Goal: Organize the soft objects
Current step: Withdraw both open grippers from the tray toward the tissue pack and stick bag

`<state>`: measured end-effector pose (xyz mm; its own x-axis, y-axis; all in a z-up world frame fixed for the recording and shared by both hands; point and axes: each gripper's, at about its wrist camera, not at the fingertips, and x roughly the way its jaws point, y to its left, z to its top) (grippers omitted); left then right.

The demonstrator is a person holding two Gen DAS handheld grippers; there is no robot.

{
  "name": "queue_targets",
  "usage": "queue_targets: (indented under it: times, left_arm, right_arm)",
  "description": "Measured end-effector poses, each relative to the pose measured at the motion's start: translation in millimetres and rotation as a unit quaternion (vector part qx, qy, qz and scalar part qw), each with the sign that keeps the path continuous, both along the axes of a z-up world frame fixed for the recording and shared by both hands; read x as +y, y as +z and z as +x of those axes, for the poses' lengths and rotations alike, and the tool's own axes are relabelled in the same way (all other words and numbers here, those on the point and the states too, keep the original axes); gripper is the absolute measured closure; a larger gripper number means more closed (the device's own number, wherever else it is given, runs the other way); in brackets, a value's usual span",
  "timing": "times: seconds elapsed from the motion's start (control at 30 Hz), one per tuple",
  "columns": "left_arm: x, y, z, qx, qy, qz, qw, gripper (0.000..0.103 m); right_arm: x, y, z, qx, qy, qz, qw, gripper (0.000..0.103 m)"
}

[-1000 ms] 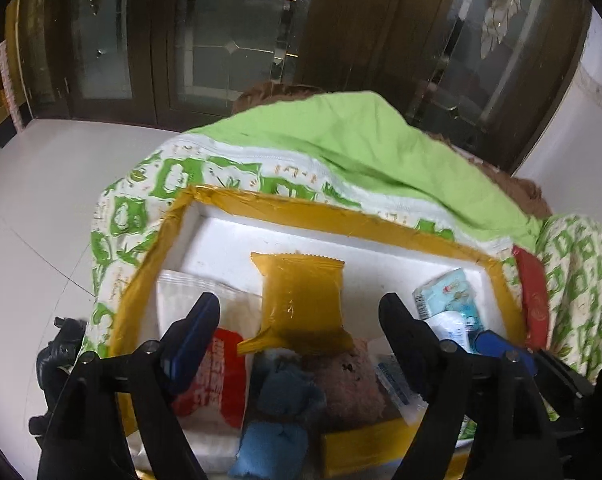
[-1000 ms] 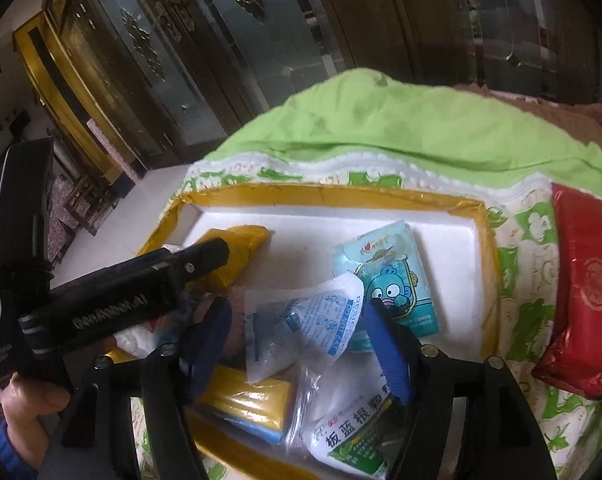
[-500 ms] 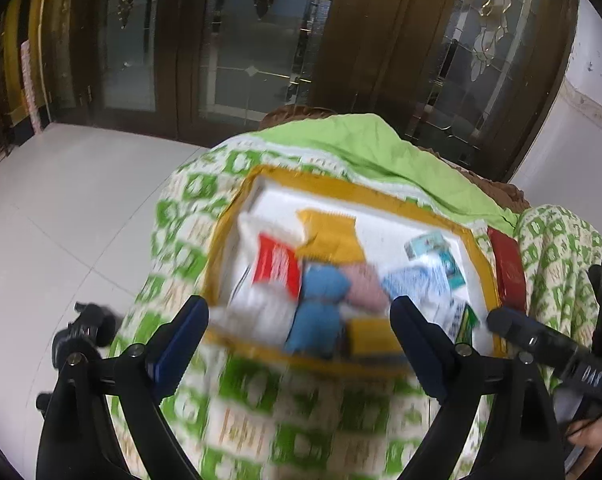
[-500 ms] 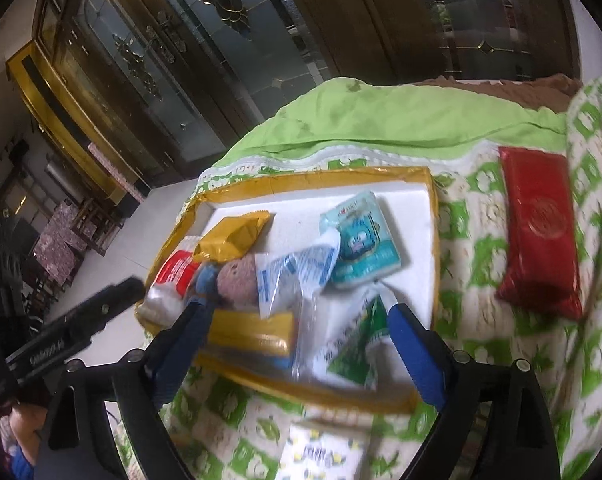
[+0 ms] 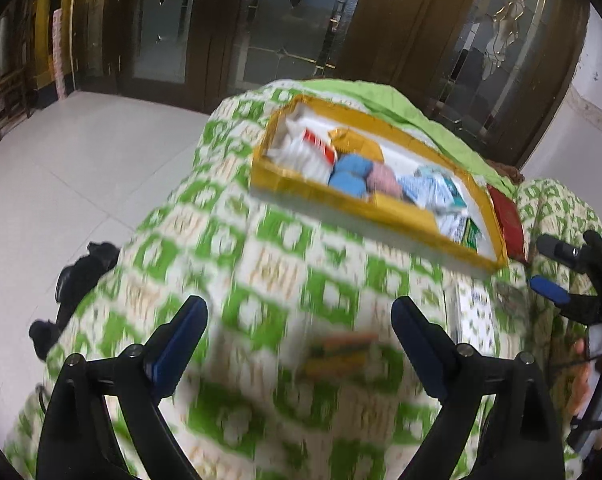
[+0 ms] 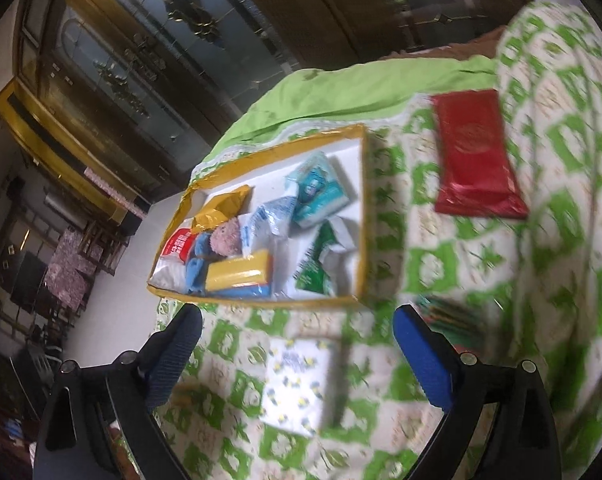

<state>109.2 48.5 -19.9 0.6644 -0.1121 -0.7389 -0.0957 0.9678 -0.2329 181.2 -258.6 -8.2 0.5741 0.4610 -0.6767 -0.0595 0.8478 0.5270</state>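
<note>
Both grippers are empty over the green-and-white quilt. The left gripper stands wide with only blurred quilt between its fingers; the right gripper is opening, with the quilt and a white pack showing in its gap, nothing pressed. The tray, yellow-rimmed, lies at about 11 o'clock in the right view and 1 o'clock in the left, and already holds a yellow pouch, a blue toy, a pink toy, a teal pack and several sachets. Loose on the quilt are the white pack at about 6 o'clock in the right view, a red packet at 1 o'clock just beyond the tray's right rim, a striped packet at 3 o'clock beside the right finger, and, in the left view, a blurred orange-yellow packet at 6 o'clock. The step in hand looks like choosing the next loose piece. To do it well, I would let each hand settle so the target is sharp, centre it between the fingers, come down until the tips dent the quilt on both sides, and close across the short side, gently, since the packs will squash. The white pack suits the right gripper, the orange-yellow packet the left. Catching quilt with the pack is the main risk.
</note>
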Motion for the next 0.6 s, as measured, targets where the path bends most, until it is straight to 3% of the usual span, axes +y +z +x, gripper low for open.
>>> queue_targets:
  times: [0.27, 0.6]
  left_arm:
    - [-9.2, -3.6, -30.0, -0.003, 0.006, -0.008, 0.9999, 0.01]
    - [-21.0, -11.1, -40.2, 0.006, 0.001, 0.026, 0.9996, 0.01]
  right_arm:
    - [-6.2, -11.9, -21.9, 0.017, -0.001, -0.001, 1.0, 0.004]
    - [13.4, -20.1, -29.1, 0.019, 0.033, -0.035, 0.999, 0.004]
